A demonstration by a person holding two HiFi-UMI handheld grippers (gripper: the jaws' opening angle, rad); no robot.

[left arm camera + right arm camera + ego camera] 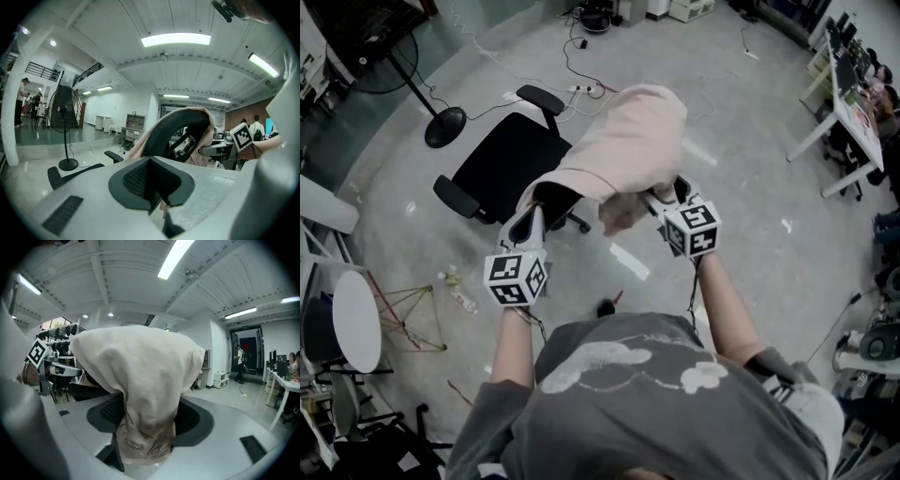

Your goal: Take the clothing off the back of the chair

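Clothing (628, 141), a pale pink garment, lies draped over the back of the black chair (502, 155). At one end of the chair back, the right gripper (662, 199) is clamped on a bunched fold. At the other end, the left gripper (532, 216) has its jaws together on a sliver of hem.

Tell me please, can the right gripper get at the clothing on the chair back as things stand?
Probably yes: nothing stands in its way. The right gripper has a bunched fold of the clothing between its jaws, while the rest drapes over the chair back.
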